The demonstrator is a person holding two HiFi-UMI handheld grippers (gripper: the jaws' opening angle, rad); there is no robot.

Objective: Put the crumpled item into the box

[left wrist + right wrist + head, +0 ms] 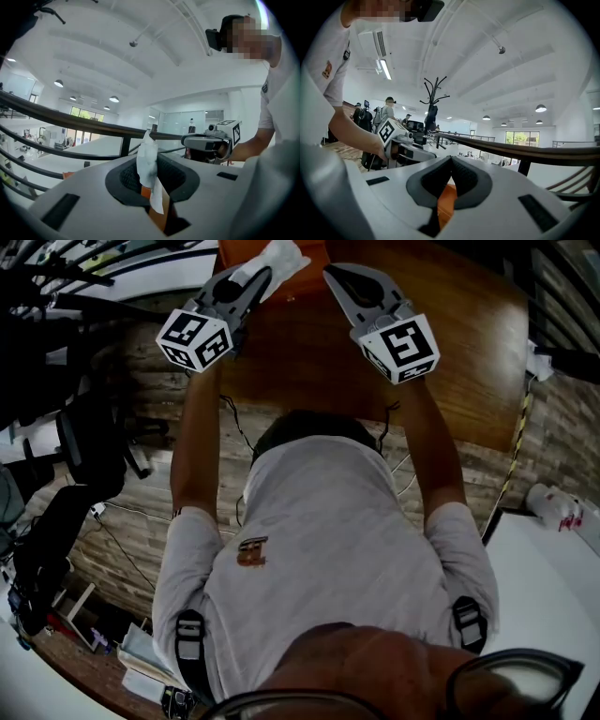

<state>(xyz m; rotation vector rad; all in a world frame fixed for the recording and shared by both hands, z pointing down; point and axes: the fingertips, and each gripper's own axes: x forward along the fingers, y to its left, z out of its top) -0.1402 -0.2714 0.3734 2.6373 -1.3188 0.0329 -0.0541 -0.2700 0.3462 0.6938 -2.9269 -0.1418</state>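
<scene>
A white crumpled item (279, 261) sticks out from between the jaws of my left gripper (262, 279), which is shut on it. In the left gripper view the crumpled item (146, 161) stands upright between the dark pads. Both grippers are held out over an orange box (314, 249) at the far side of the wooden table (469, 352). The box shows as an orange patch (159, 213) under the left jaws and as another (447, 201) under the right ones. My right gripper (330, 274) is beside the left, its jaws (451, 161) shut with nothing between them.
A dark railing (70, 122) runs past the table's far side. A black chair (89, 442) and cables lie on the wooden floor at the left. A white table (544, 568) with a plastic bottle (553, 502) stands at the right.
</scene>
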